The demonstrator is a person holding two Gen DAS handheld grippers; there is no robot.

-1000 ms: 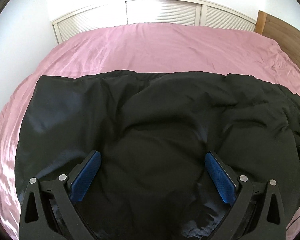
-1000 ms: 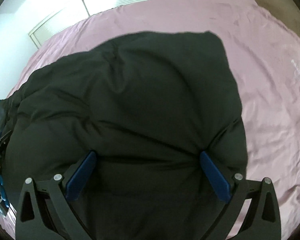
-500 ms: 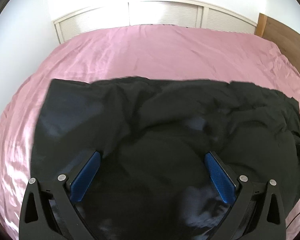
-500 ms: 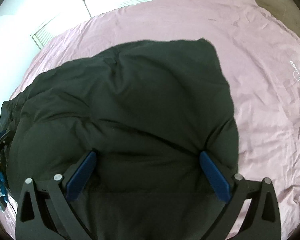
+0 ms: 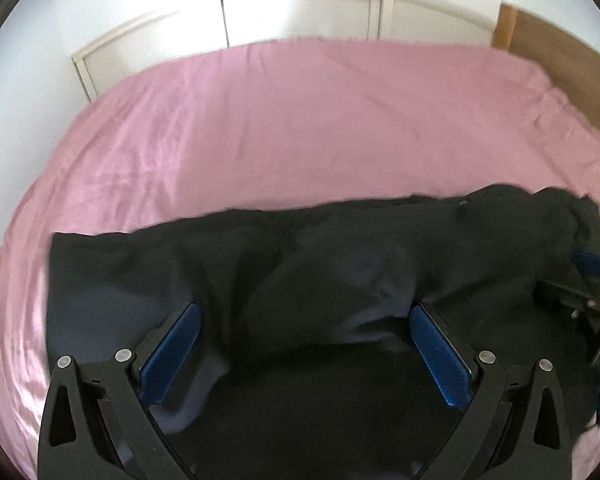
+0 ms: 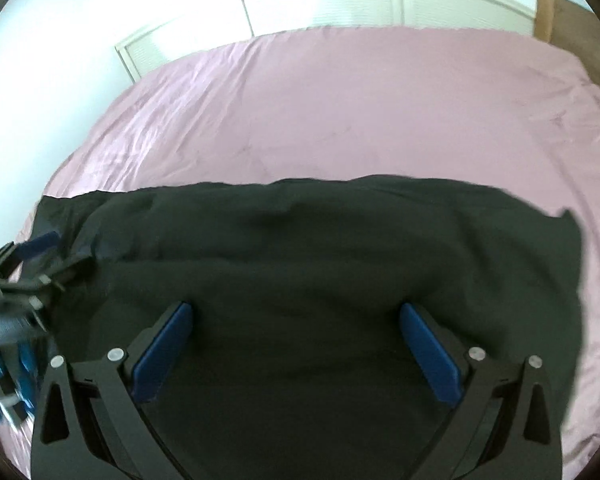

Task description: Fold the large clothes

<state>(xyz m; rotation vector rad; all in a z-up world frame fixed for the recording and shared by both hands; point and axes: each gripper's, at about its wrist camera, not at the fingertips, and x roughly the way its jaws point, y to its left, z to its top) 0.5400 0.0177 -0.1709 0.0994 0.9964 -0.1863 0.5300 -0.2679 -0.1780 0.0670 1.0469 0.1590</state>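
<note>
No readable text, labels, brands or numbers in either wrist view.

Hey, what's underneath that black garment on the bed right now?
The black garment lies on a pink bedsheet, which shows around its far and side edges. Whatever sits directly beneath the fabric is covered, so anything else under it cannot be seen.
</note>
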